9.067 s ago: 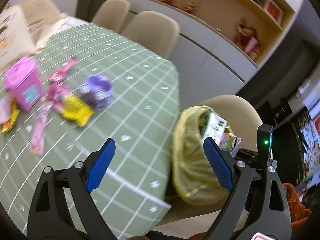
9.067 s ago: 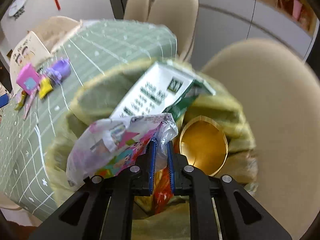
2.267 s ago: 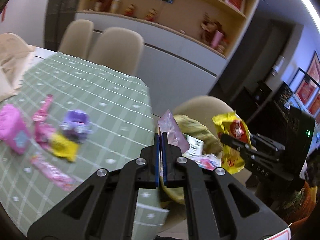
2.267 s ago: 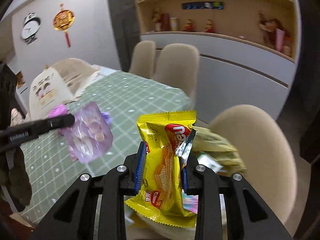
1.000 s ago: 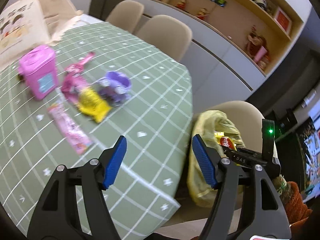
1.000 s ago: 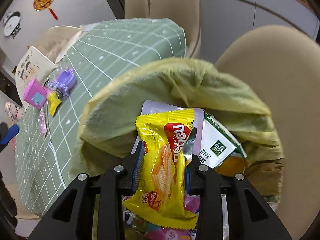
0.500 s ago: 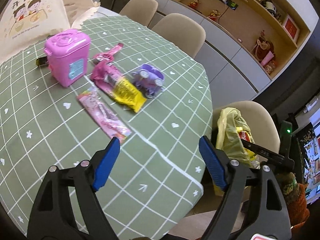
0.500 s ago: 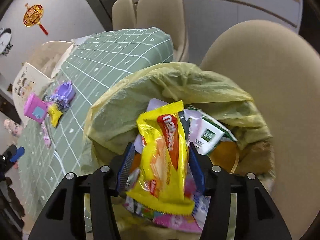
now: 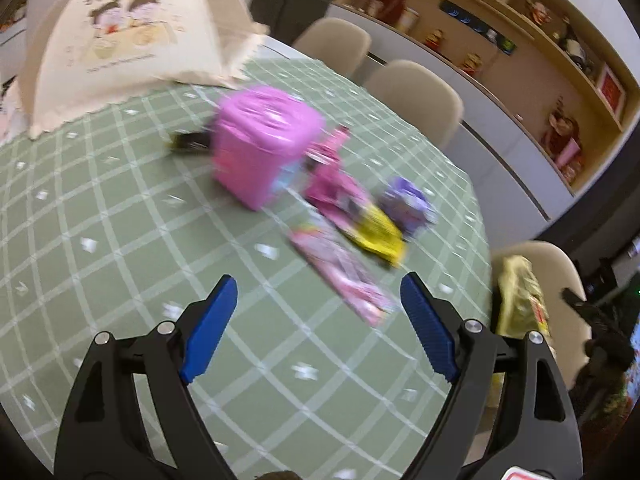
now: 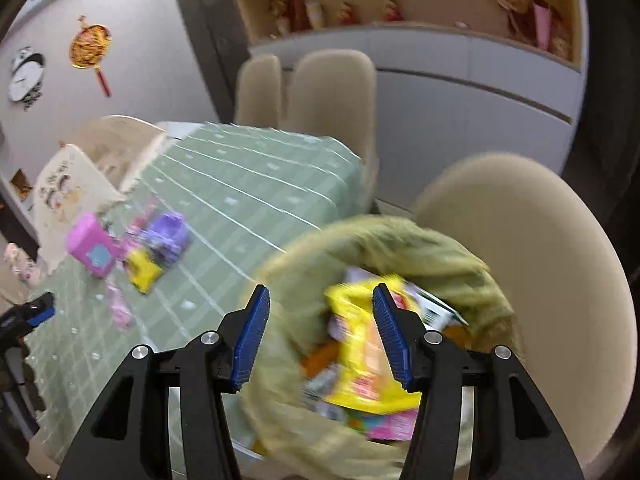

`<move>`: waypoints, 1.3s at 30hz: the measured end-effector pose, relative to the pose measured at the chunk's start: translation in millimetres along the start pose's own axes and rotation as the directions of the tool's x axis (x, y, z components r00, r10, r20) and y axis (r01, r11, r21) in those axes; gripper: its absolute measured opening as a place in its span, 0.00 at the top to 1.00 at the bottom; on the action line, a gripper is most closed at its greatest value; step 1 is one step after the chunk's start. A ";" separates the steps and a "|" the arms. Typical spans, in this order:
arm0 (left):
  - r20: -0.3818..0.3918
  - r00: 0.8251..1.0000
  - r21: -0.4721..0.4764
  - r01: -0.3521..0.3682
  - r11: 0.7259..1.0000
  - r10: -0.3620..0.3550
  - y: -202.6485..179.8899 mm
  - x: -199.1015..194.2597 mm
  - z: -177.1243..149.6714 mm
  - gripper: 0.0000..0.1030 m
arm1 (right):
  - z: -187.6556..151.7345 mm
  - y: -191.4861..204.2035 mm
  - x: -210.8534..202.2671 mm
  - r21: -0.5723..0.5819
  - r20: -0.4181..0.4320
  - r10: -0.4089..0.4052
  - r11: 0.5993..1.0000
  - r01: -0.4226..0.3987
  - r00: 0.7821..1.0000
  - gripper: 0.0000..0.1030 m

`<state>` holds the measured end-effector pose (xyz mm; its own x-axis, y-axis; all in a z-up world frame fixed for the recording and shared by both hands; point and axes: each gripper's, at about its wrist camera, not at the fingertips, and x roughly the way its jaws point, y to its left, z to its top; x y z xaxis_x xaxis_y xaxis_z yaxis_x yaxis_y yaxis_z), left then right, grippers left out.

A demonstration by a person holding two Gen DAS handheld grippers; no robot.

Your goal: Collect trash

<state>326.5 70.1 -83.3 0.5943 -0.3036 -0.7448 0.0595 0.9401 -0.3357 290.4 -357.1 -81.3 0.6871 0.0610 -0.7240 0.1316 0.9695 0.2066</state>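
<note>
Over the table now in the left wrist view: at upper left sits the cream mesh food cover (image 9: 132, 36), and the green checked tablecloth (image 9: 100, 248) fills the lower left. The left gripper (image 9: 316, 320) is at the bottom of the frame, spread wide, blue pads apart and nothing between them. In mid-frame sits the pink toy bin (image 9: 262, 148), blurred by motion, with a small dark item (image 9: 188, 142) touching its left side; what that is, I can't tell. Right of the bin, the trash left to collect: a pink wrapper (image 9: 340, 188), a long pink packet (image 9: 340, 268) just ahead of the gripper, a yellow packet (image 9: 374, 232), and a purple toy (image 9: 408, 204) behind it. At far right, the yellow trash bag (image 9: 520, 292) sits on a beige chair (image 9: 560, 264).

Switching to the right wrist view: table clutter at left, then the right gripper (image 10: 320, 332) low in centre, wide open and holding nothing. Beyond its pads, the trash bag (image 10: 400, 240) gapes, with a yellow snack packet (image 10: 360, 340) lying inside on other wrappers (image 10: 392, 428).

My read: well underway. The bag holds several pieces, while three wrappers remain on the table. The long pink packet looks the likeliest next grab.
</note>
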 end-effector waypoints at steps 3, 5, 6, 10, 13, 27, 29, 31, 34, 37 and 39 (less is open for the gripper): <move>0.039 0.999 -0.018 -0.032 0.999 0.033 34.4 -1.9 12.1 0.16 | 8.2 31.5 -2.1 -0.034 0.043 0.021 0.999 -0.019 0.999 0.51; 0.070 0.997 -0.003 -0.019 1.000 0.019 54.6 -0.1 22.2 0.09 | 12.2 50.0 3.7 -0.025 0.036 0.047 0.999 -0.046 0.998 0.51; 0.077 0.997 0.023 -0.018 1.000 0.016 64.9 3.4 29.4 0.09 | 12.8 58.3 6.4 -0.019 0.025 0.053 0.998 -0.052 0.998 0.51; 0.071 0.997 0.203 -0.042 0.978 0.028 90.4 25.4 58.8 0.09 | 5.9 104.0 21.5 -0.066 -0.040 0.072 0.995 -0.074 0.997 0.51; 0.049 0.999 0.307 -0.025 0.952 0.010 107.3 46.3 79.9 0.14 | -6.3 134.2 32.5 -0.082 -0.086 0.059 0.994 -0.066 0.994 0.51; -0.189 0.981 0.402 0.121 0.908 -0.047 121.2 137.0 132.6 0.72 | -48.5 191.7 59.1 -0.119 -0.245 -0.010 0.993 -0.020 0.969 0.51; -0.192 0.981 0.401 0.110 0.909 -0.034 119.8 140.9 131.1 0.83 | -48.6 196.3 62.7 -0.133 -0.252 -0.010 0.991 -0.024 0.968 0.51; -0.176 0.984 0.383 0.102 0.918 -0.036 123.3 135.2 126.5 0.90 | -46.9 201.7 66.3 -0.150 -0.253 0.003 0.988 -0.042 0.968 0.51; -0.176 0.983 0.335 0.101 0.937 -0.043 134.9 121.4 114.7 0.91 | -42.5 209.9 75.9 -0.160 -0.251 0.042 0.983 -0.085 0.967 0.51; -0.194 0.978 0.286 0.125 0.950 -0.071 147.9 96.0 92.2 0.91 | -39.1 219.7 87.5 -0.175 -0.249 0.100 0.974 -0.147 0.963 0.51; -0.210 0.972 0.236 0.156 0.959 -0.107 151.4 75.4 73.5 0.91 | -38.7 229.0 95.7 -0.201 -0.250 0.133 0.962 -0.186 0.959 0.51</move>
<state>439.3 200.9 -147.9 0.4031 -0.4282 -0.8088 0.3393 0.8907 -0.3024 358.6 -120.1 -128.7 0.4979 0.2470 -0.8313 -0.1446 0.9688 0.2012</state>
